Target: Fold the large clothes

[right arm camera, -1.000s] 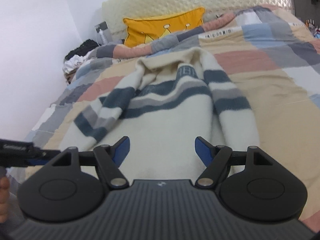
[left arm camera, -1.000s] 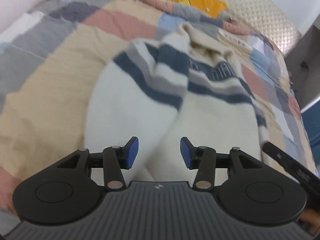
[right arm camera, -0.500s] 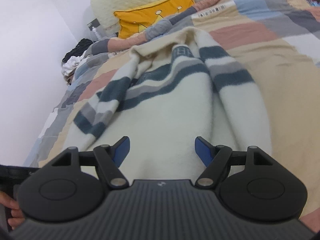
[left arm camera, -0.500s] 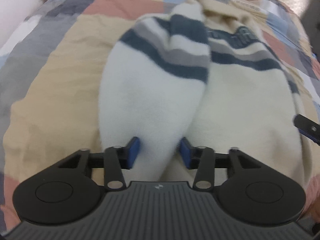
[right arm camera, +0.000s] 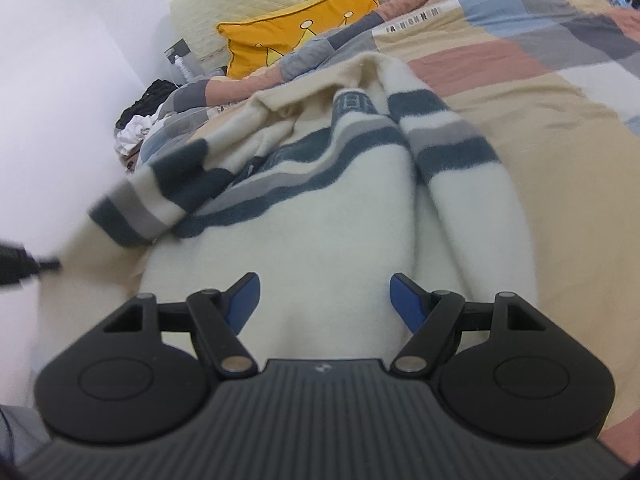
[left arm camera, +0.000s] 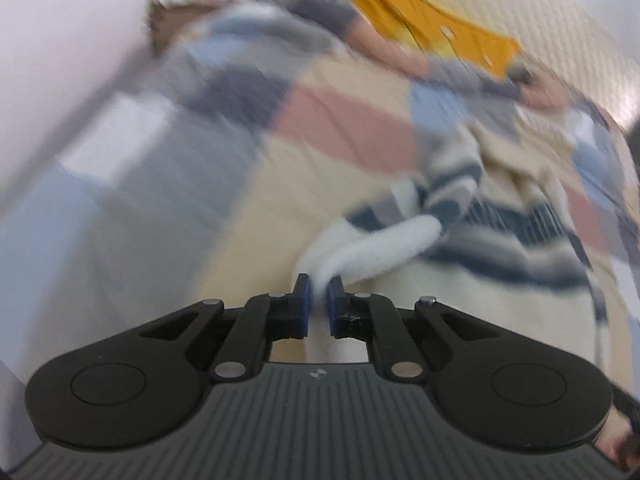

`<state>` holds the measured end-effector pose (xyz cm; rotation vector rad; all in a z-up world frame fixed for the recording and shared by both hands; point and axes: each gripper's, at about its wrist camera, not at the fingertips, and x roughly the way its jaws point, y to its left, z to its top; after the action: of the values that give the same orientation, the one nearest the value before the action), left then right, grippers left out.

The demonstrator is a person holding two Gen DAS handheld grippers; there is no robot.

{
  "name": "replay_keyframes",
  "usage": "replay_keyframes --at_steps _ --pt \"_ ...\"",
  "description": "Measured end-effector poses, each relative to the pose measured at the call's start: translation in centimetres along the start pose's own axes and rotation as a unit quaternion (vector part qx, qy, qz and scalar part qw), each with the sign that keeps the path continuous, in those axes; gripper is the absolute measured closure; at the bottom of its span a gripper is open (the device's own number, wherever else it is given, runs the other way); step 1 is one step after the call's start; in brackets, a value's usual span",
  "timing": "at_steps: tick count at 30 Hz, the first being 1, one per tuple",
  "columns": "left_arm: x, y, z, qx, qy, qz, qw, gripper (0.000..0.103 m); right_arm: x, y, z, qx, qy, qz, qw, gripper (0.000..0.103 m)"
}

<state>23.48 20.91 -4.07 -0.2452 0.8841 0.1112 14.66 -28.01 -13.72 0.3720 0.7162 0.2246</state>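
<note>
The left tool [left arm camera: 317,300] is closed on the cuff of the fluffy cream sweater with navy and grey stripes [right arm camera: 340,216], which lies on the checked bed cover [right arm camera: 540,120]. The right tool [right arm camera: 324,300] hovers open above the sweater body. The step seems to be folding the sleeve; next it should be laid across the body.

1. bed cover [right arm camera: 532,92], right wrist view: a white strip printed with dark capital letters runs along one patchwork seam near the pillows. the run reads roughly "a honh m"; the letters are small and the exact word cannot be made out. a second, similar printed strip shows lower left by the sweater's collar, too small to read.

2. sweater [right arm camera: 340,216], right wrist view: a block of knitted letter-like marks sits in the dark stripe at the chest [right arm camera: 354,105]; unreadable.

3. right gripper body [right arm camera: 321,369]: a small pale logo mark at the centre front, no letters legible.

4. left wrist view: motion-blurred; nothing readable.
</note>
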Motion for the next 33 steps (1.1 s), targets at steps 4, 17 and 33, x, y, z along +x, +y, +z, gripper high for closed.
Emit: replay_keyframes --at_steps 4,17,33 --pt "0.8 2.9 5.5 -0.021 -0.034 0.036 0.9986 0.097 -0.1 0.0 -0.1 -0.010 -0.005 -0.003 1.000 0.029" --pt "16.4 8.2 13.4 -0.015 -0.041 0.175 0.9836 0.097 2.7 2.1 0.5 -0.066 -0.009 -0.026 0.997 0.029" --pt "19.2 6.1 11.5 0.013 0.011 0.187 0.9822 0.089 2.8 1.3 0.7 -0.042 -0.010 -0.018 0.999 0.030"
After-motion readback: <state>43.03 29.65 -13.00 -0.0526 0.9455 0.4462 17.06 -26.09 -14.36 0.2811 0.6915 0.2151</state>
